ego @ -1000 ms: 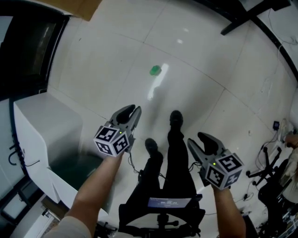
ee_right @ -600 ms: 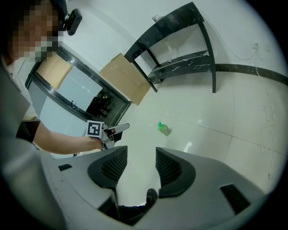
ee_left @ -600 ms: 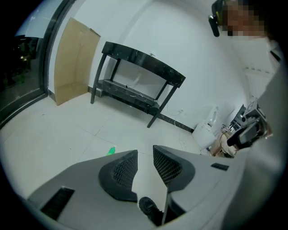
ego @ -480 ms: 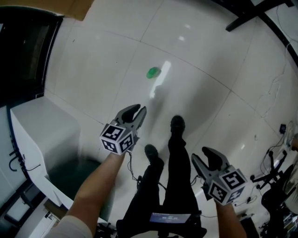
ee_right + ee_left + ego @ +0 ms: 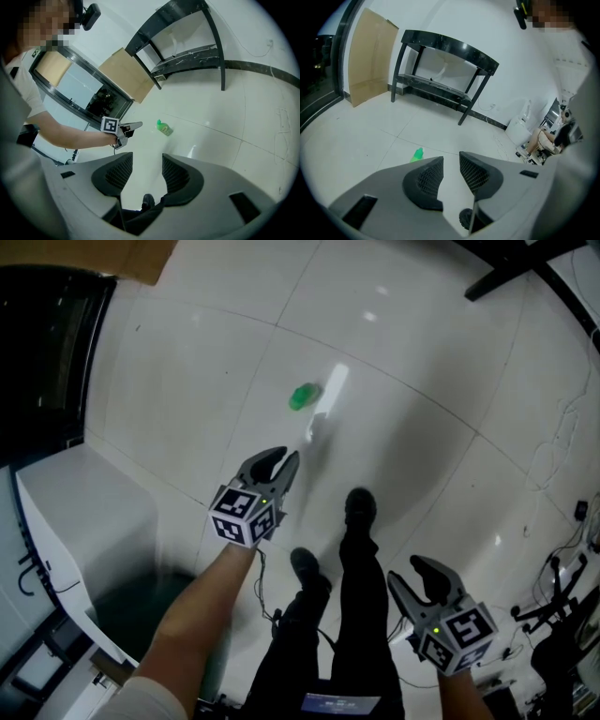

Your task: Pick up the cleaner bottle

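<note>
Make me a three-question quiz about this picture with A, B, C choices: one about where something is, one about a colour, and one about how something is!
1. Where is the cleaner bottle?
A. on the floor
B. on a black table
C. in a hand-held gripper

2. What colour is it?
A. red
B. green
C. blue

3. How do the jaws of the left hand-held gripper stand?
A. shut on the bottle
B. apart, nothing between them
C. shut on a cloth

Answers:
1 A: it lies on the white tiles, ahead of both grippers.
2 B: every view shows it bright green.
3 B: the left gripper view shows a gap with only floor behind it.
</note>
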Demonstrator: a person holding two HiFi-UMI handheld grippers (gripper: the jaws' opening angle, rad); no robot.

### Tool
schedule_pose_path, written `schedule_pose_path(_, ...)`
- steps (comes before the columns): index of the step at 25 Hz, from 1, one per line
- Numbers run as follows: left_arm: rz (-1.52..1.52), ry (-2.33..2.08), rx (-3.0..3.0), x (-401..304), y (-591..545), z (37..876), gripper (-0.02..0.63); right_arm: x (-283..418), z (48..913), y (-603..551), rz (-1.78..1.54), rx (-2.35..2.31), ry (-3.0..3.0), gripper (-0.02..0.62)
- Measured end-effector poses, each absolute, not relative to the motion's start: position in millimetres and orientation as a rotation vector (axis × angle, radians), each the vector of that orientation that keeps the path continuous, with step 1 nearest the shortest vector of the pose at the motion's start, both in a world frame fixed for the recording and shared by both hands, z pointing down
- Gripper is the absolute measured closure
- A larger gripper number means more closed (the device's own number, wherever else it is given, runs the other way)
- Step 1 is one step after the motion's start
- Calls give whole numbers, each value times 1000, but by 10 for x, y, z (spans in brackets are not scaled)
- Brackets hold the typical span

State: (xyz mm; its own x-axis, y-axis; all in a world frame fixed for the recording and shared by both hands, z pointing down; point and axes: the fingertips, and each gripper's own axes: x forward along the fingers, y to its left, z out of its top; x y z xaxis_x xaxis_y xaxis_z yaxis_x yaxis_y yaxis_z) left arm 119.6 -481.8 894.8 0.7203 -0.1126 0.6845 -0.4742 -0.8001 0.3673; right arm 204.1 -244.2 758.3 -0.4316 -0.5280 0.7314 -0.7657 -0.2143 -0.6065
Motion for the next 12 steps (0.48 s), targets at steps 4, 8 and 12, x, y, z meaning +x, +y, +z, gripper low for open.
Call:
schedule_pose_path(4,927,-440,2390,1236,-4892,9257,495,2020,7774,-2418,1722,1520,-1808,393)
schedule_pose_path(8,930,-455,2396,1221,-4994,9565,495,1962,7913,-2408,1739,1493,-1803,393)
schedule_pose_path(12,930,-502,2388,1187,-5125,9901,476,1907,8101,-2355,1758,1466,-1795,393)
